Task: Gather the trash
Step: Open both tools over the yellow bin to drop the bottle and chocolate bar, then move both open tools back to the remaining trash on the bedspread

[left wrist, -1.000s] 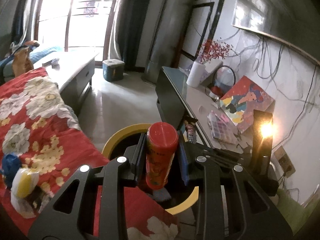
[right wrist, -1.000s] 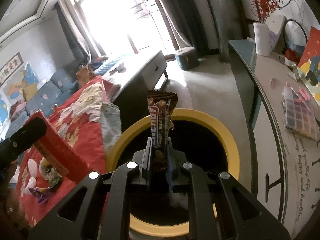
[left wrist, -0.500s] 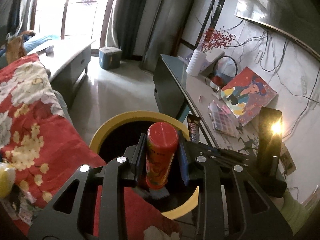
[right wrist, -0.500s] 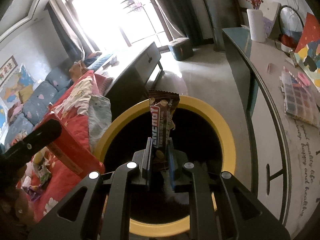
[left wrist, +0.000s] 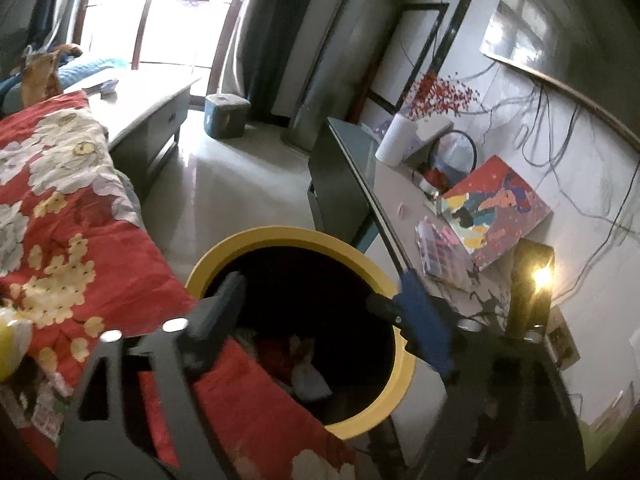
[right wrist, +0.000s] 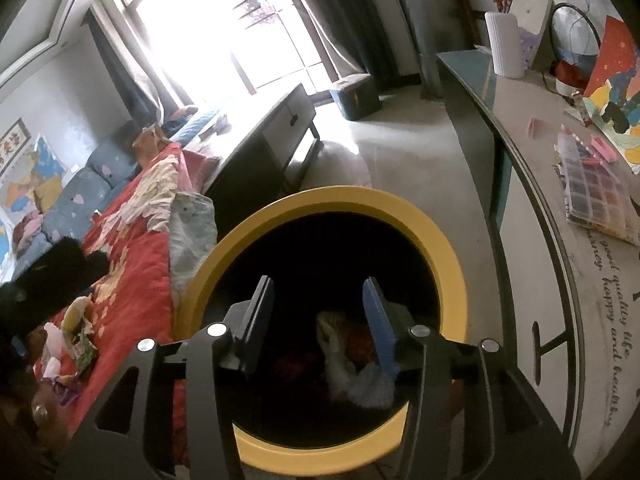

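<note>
Red can [left wrist: 276, 356] and wrapper now in bin [left wrist: 280, 236]

- Trash bin [right wrist: 452, 264]: yellow rim, black inside.
- Quilt [left wrist: 72, 236]: red with white and yellow flowers.
- Sofa [right wrist: 80, 196]: blue with pale heart shapes.
- Vase [right wrist: 505, 46]: white, holding red sprigs.
- Storage box [left wrist: 226, 116]: dark teal.

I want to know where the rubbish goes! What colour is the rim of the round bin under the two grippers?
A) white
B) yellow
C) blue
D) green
B: the bin has a bright yellow ring around its dark opening, seen below the open right gripper and, in the other view, below the open left gripper.
</note>
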The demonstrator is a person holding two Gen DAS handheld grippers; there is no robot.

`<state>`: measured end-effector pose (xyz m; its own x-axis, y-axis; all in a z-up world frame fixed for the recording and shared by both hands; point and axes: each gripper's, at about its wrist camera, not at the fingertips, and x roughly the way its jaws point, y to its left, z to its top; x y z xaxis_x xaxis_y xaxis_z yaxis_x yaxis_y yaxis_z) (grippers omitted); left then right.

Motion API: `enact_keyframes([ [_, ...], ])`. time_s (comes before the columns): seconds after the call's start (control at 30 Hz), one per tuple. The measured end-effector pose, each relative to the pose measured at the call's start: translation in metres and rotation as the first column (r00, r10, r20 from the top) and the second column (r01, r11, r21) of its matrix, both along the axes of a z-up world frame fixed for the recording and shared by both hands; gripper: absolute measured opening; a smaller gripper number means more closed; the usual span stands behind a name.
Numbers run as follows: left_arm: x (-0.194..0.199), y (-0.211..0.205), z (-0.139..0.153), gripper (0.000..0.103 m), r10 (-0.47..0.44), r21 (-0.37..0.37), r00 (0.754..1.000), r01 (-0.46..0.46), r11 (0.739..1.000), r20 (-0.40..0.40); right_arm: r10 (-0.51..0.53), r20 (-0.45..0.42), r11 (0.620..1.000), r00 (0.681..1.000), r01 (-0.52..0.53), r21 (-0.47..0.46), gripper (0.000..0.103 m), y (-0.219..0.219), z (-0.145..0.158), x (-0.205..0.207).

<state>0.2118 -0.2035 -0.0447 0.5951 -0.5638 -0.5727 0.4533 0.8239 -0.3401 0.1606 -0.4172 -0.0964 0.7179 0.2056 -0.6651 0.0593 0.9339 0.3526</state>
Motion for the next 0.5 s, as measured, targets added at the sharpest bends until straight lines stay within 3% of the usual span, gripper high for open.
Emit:
enact_keyframes([
  [0.13, -0.006, 0.010, 0.007, 0.092, 0.030, -0.008, 0.999, -0.030, 1.000, 0.012, -0.005, 0.022, 1.000, 1.000, 0.006, -0.021, 0.058, 0.004, 0.006, -0.003],
  [0.23, -0.011, 0.017, 0.010, 0.092, 0.051, -0.017, 0.998, -0.051, 0.999, 0.021, -0.007, 0.043, 0.999, 0.999, 0.009, -0.035, 0.065, 0.008, 0.013, -0.005],
  [0.5, -0.030, 0.033, 0.020, 0.092, 0.101, -0.010, 0.993, -0.100, 0.995, 0.065, 0.004, 0.083, 0.999, 0.997, 0.001, -0.055, 0.070, 0.018, 0.028, -0.009],
])
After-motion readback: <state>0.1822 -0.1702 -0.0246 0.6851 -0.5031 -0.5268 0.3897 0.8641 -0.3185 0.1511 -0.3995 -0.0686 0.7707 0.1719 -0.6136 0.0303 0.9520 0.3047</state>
